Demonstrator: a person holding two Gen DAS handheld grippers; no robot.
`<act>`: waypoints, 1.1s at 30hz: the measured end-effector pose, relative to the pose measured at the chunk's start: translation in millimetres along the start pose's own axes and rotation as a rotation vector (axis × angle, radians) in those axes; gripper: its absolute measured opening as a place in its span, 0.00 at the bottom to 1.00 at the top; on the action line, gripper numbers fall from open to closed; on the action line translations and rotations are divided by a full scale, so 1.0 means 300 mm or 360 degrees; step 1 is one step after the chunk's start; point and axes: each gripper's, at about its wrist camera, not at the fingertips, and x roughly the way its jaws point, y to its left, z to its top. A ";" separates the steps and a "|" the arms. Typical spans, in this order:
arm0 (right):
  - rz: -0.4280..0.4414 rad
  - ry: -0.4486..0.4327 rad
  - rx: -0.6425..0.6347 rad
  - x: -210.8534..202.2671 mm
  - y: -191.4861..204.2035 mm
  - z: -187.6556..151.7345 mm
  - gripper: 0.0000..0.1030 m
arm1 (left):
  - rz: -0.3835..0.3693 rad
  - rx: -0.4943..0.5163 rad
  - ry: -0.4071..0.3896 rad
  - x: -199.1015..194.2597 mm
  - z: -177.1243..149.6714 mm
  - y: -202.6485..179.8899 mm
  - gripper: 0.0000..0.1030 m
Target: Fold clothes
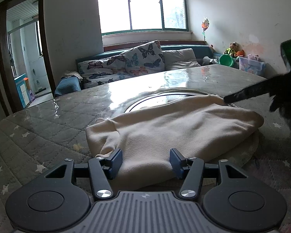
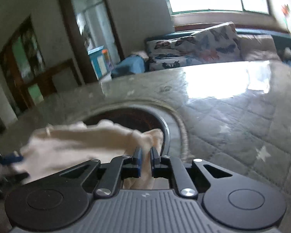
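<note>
A cream fleece garment (image 1: 174, 128) lies partly folded on the quilted, plastic-covered table (image 1: 48, 120). My left gripper (image 1: 145, 162) is open, its jaws standing apart over the garment's near edge, gripping nothing. My right gripper (image 2: 145, 155) is shut on a fold of the same garment (image 2: 77, 141) at its far right corner. In the left wrist view the right gripper (image 1: 226, 99) reaches in from the right as a dark finger touching that corner. The right wrist view is blurred by motion.
A round dark inset with a metal rim (image 2: 164, 124) sits in the table's middle, partly under the garment. Beyond the table stand a sofa with butterfly cushions (image 1: 141, 58), a window, a doorway (image 1: 23, 54) at left, and toys (image 1: 242, 58) at right.
</note>
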 end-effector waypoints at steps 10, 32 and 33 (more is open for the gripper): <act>0.0131 0.0098 -0.0021 -0.096 0.011 -0.070 0.10 | 0.0018 0.0021 0.0001 0.003 0.005 -0.012 0.57; 0.0113 -0.0022 -0.0019 -0.125 0.051 -0.093 0.03 | 0.0038 0.0043 0.0008 0.002 0.004 -0.027 0.58; 0.0039 -0.0058 -0.0068 -0.138 0.058 -0.084 0.00 | 0.0038 0.0047 0.0008 0.001 0.004 -0.027 0.58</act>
